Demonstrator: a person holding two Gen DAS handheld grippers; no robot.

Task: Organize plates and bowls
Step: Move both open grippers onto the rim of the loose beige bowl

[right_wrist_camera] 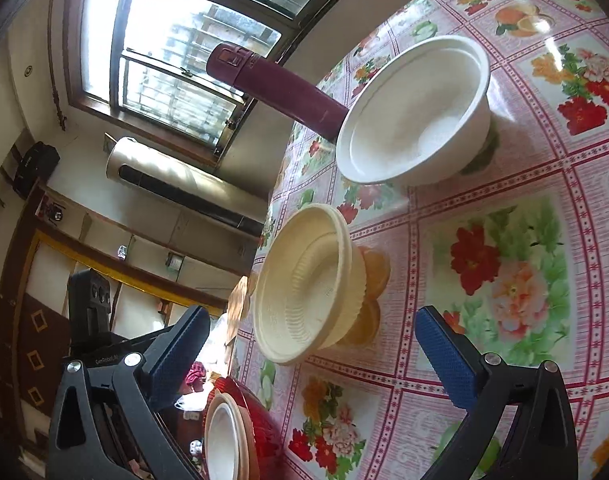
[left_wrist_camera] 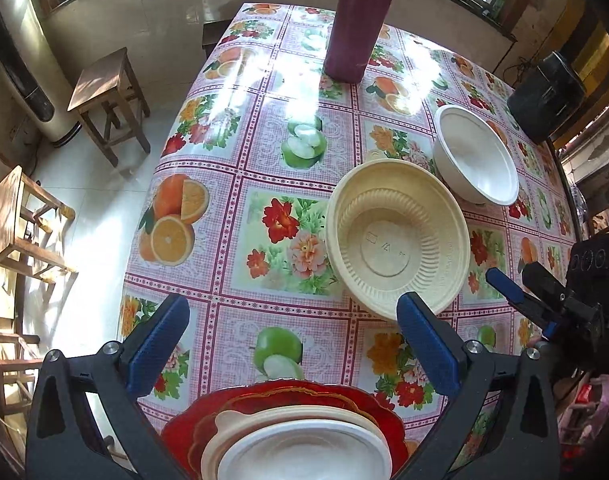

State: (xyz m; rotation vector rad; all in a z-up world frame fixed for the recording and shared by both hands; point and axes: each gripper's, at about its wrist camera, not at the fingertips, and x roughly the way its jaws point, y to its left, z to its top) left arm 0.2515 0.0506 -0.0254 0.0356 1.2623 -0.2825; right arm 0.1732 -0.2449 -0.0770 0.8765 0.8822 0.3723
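A cream ribbed bowl (left_wrist_camera: 396, 236) sits on the fruit-print tablecloth, with a white bowl (left_wrist_camera: 474, 156) behind it to the right. At the near edge a red plate (left_wrist_camera: 288, 400) carries a cream bowl (left_wrist_camera: 240, 428) with a white bowl (left_wrist_camera: 304, 448) nested inside. My left gripper (left_wrist_camera: 292, 344) is open and empty above this stack, its right fingertip near the cream bowl's rim. My right gripper (right_wrist_camera: 308, 364) is open and empty, close to the cream bowl (right_wrist_camera: 304, 288); the white bowl (right_wrist_camera: 416, 112) lies beyond. The right gripper shows in the left wrist view (left_wrist_camera: 516, 284).
A tall maroon flask (left_wrist_camera: 360, 20) stands at the far middle of the table (left_wrist_camera: 264, 152), also in the right wrist view (right_wrist_camera: 280, 88). Wooden stools (left_wrist_camera: 108, 96) stand on the floor at left. A black speaker (left_wrist_camera: 548, 92) sits beyond the table's right side.
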